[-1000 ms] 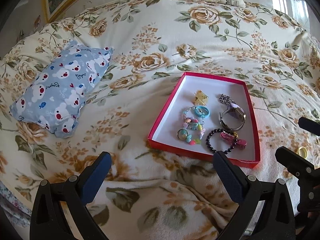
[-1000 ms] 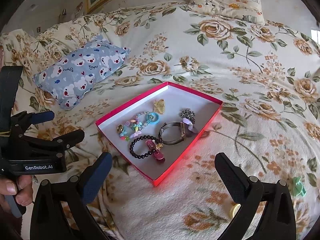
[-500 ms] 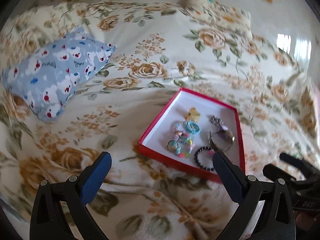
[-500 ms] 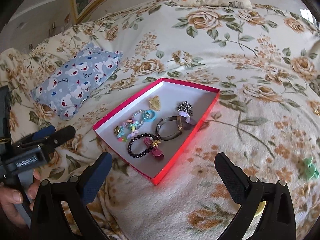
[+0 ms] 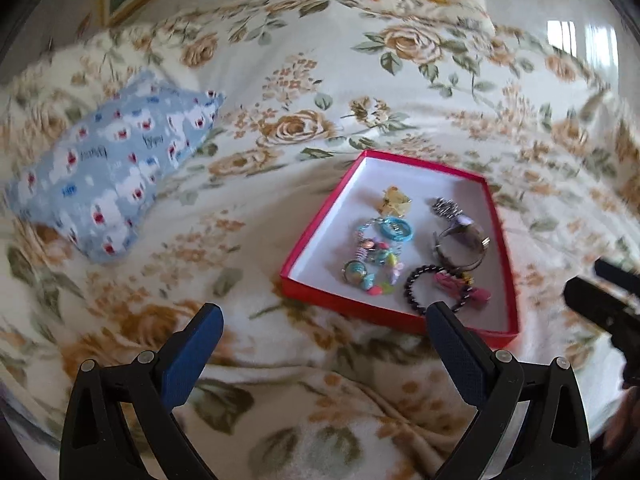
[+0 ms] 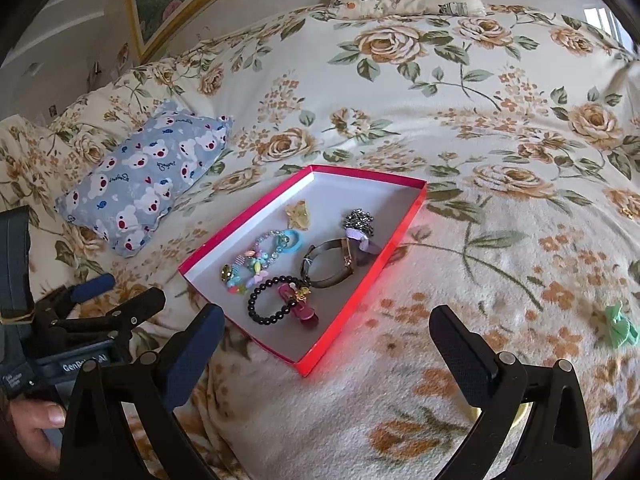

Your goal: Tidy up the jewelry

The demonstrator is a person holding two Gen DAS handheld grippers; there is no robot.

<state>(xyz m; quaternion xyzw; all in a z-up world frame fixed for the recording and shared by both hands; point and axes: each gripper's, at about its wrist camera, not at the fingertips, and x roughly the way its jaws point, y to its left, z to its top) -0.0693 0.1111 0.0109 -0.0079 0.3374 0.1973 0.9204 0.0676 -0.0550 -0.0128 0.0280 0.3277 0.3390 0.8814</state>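
The red box (image 6: 352,280) of jewelry lies on the floral blanket (image 6: 480,128), now nearer in the left wrist view. Both the left gripper (image 5: 320,336) and right gripper (image 6: 326,334) stay wide apart, empty.

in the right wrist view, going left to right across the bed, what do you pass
left gripper → blue bear pillow → red box of jewelry → green hair clip
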